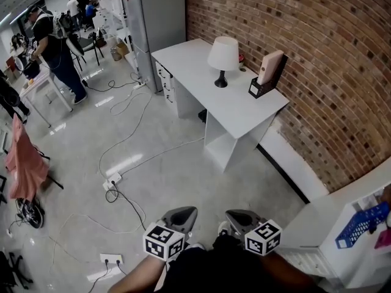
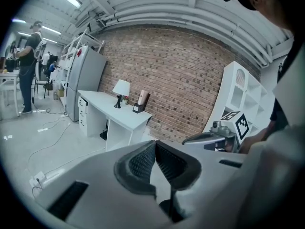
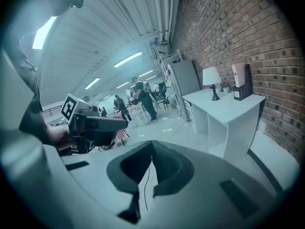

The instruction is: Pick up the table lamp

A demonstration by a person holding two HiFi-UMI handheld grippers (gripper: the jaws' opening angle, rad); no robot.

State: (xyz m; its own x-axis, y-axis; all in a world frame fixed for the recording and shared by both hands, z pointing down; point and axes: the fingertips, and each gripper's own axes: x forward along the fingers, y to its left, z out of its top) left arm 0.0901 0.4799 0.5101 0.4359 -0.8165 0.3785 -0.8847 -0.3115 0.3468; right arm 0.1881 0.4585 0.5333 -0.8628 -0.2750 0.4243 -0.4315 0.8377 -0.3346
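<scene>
The table lamp, with a white shade on a thin black stem and foot, stands on the white desk against the brick wall. It is small in the left gripper view and in the right gripper view. Both grippers are far from it, low at the bottom of the head view. My left gripper is shut and holds nothing. My right gripper is shut and holds nothing too. Each shows its own jaw tips touching, the left gripper and the right gripper.
A pink-and-black box stands on the desk right of the lamp. Cables and power strips lie across the floor between me and the desk. A grey cabinet stands left of the desk. White shelving is at my right. People work far left.
</scene>
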